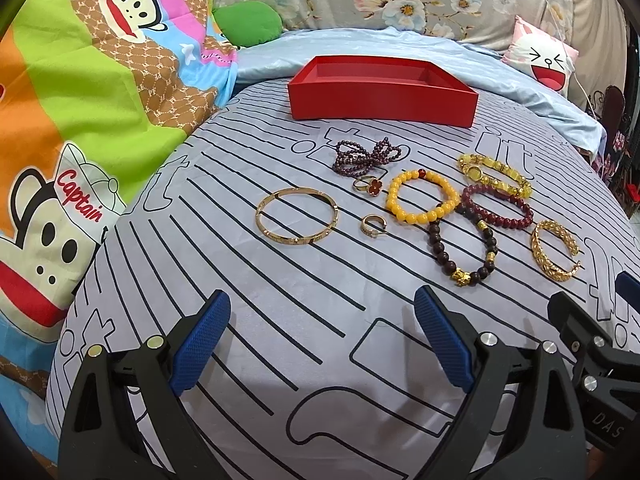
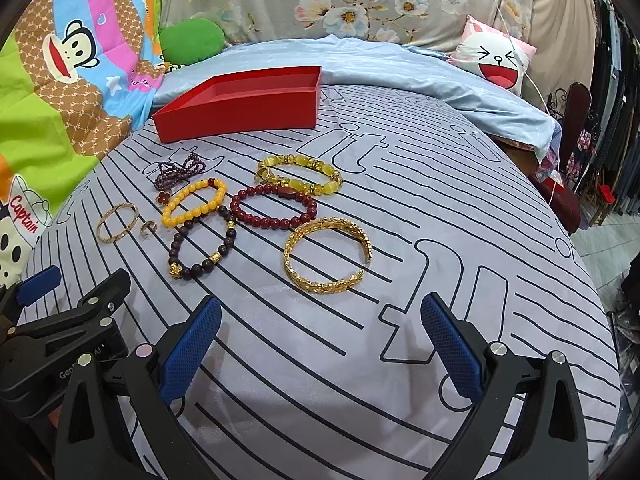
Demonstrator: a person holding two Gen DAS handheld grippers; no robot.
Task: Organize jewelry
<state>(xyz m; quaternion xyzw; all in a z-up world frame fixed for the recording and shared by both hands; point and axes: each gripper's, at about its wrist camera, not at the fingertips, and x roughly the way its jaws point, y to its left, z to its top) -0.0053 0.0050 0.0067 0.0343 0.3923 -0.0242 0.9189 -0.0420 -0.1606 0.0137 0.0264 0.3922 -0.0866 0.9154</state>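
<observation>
Red box [image 1: 382, 106] sits empty at the far side of the striped sheet [image 1: 280, 280]. I see the jewelry loose before it: gold bangle [image 1: 298, 216], yellow beads [image 1: 422, 202], woven cuff [image 2: 327, 255]. My left gripper [image 1: 320, 340] and right gripper [image 2: 320, 344] both hover spread wide, holding nothing.
</observation>
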